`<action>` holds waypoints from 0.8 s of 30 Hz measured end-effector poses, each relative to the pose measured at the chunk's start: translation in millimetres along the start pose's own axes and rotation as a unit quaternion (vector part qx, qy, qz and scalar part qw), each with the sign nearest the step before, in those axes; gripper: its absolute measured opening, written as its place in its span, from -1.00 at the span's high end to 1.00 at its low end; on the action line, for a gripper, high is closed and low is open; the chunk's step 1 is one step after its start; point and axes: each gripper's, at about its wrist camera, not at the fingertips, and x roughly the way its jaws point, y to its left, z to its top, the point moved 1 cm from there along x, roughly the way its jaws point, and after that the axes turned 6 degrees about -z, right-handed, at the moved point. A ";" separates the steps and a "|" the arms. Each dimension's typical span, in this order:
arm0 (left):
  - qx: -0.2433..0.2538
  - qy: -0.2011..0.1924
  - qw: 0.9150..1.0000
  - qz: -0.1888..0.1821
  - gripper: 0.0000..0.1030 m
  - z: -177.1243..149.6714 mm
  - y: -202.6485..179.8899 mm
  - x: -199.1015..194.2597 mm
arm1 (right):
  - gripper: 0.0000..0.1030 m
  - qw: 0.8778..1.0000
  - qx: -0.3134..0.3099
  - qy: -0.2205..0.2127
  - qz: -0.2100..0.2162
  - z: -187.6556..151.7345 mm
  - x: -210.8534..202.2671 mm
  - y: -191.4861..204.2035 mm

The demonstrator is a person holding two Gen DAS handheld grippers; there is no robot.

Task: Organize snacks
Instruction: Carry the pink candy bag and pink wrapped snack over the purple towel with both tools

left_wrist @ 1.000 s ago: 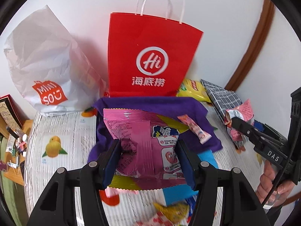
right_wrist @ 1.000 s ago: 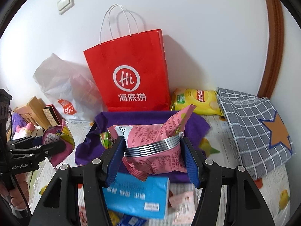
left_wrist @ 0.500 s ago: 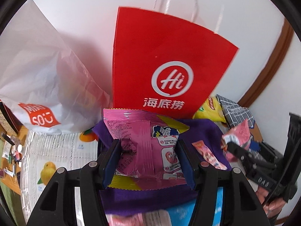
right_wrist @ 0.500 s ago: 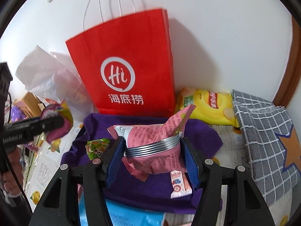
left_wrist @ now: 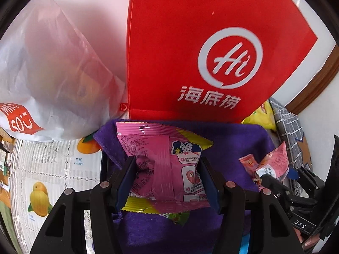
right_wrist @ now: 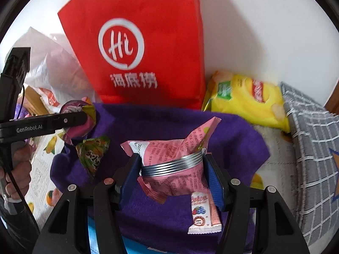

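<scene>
My left gripper (left_wrist: pixel 167 177) is shut on a magenta and yellow snack packet (left_wrist: pixel 163 160), held just above a purple cloth (left_wrist: pixel 233 144). My right gripper (right_wrist: pixel 171 171) is shut on a pale pink snack packet (right_wrist: pixel 169 154) with a silver band, above the same purple cloth (right_wrist: pixel 233 139). On the cloth lie a green packet (right_wrist: pixel 93 154) and a small berry bar (right_wrist: pixel 203 213). The right gripper and its pink packet (left_wrist: pixel 273 165) show at the right edge of the left wrist view. The left gripper (right_wrist: pixel 70 122) shows at the left of the right wrist view.
A red paper bag (left_wrist: pixel 211 53) stands against the wall right behind the cloth. A white plastic bag (left_wrist: pixel 53 74) sits to its left, a yellow chip bag (right_wrist: pixel 247 99) and a grey checked cushion (right_wrist: pixel 313 148) to its right. A fruit-print tablecloth (left_wrist: pixel 53 169) covers the table.
Both grippers moved forward and down toward the purple cloth and red bag, each keeping its packet. The red bag now fills much more of both views.
</scene>
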 end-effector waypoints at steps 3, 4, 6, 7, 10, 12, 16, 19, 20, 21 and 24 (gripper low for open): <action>-0.008 0.003 1.000 0.005 -0.12 -0.3 3.9 2.7 | -0.17 1.000 -0.003 0.012 0.004 -2.4 9.0 2.9; -0.010 0.007 1.000 0.006 -0.12 -0.9 5.1 4.0 | -0.17 1.000 -0.003 0.015 0.007 -3.1 11.4 3.7; -0.013 0.011 1.000 0.007 -0.12 -0.8 6.9 7.0 | -0.17 1.000 -0.007 0.019 0.004 -4.2 14.4 5.8; -0.015 0.013 1.000 0.008 -0.12 -1.3 7.5 8.1 | -0.17 1.000 -0.011 0.021 -0.001 -4.6 16.0 7.4; -0.016 0.018 1.000 0.008 -0.12 -0.4 10.6 10.9 | -0.17 1.000 -0.018 0.024 -0.011 -5.9 17.3 10.4; -0.014 0.020 1.000 0.011 -0.12 0.3 8.9 12.3 | -0.17 0.999 -0.018 0.026 -0.012 -6.5 18.5 10.8; -0.009 0.022 1.000 0.013 -0.12 0.3 7.2 12.1 | -0.17 0.999 -0.024 0.032 -0.013 -7.8 22.3 13.7; -0.006 0.025 1.000 0.014 -0.12 0.3 6.9 13.3 | -0.18 0.999 -0.022 0.040 -0.012 -8.4 24.4 14.7; -0.004 0.028 1.000 0.013 -0.12 -0.2 6.1 14.5 | -0.18 0.999 -0.017 0.046 -0.006 -8.2 25.9 14.3; -0.002 0.031 0.999 0.012 -0.12 -0.8 5.3 15.5 | -0.18 0.999 -0.011 0.050 0.002 -6.5 27.5 14.6; 0.007 0.039 0.999 0.007 -0.12 -4.0 -0.3 18.5 | -0.19 0.998 0.005 0.054 0.023 -4.2 28.4 11.5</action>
